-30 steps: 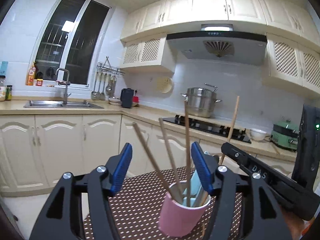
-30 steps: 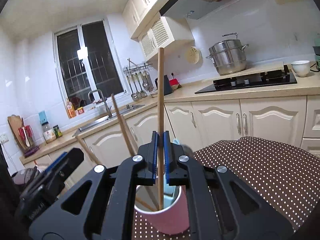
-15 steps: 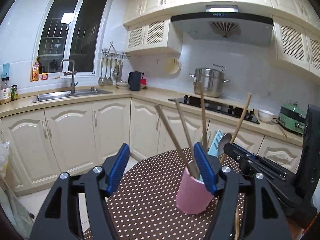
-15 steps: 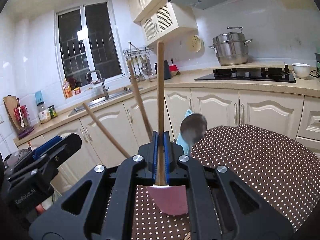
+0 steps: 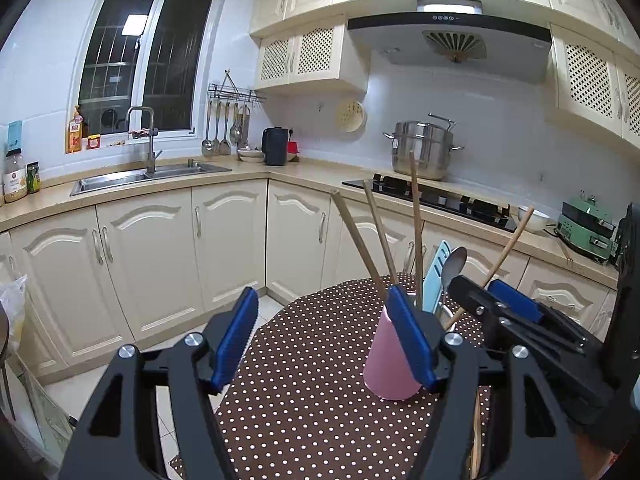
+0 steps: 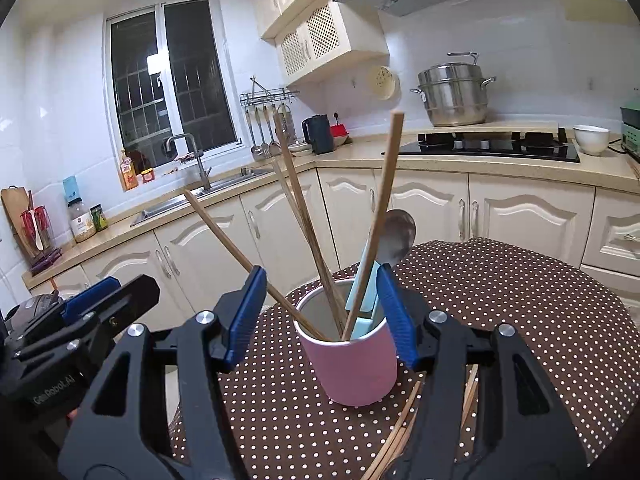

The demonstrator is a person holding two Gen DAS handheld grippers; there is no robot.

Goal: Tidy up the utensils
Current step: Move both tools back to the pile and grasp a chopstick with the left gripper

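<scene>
A pink cylindrical cup [image 6: 352, 364] stood on the brown, white-dotted tablecloth [image 6: 500, 300], holding four wooden chopsticks [image 6: 374, 224], a pale blue flat utensil [image 6: 362, 296] and a metal spoon [image 6: 396, 236]. The right gripper [image 6: 320, 312] was opening, its blue-padded jaws spread either side of the cup's upper part and pressing on nothing (the nearest chopstick leaned free against the rim). The left gripper [image 5: 320, 336] hung with its jaws apart and empty, the cup showing behind its right-hand finger. More loose wooden chopsticks [image 6: 400, 436] lay on the cloth just beside the cup's base.
</scene>
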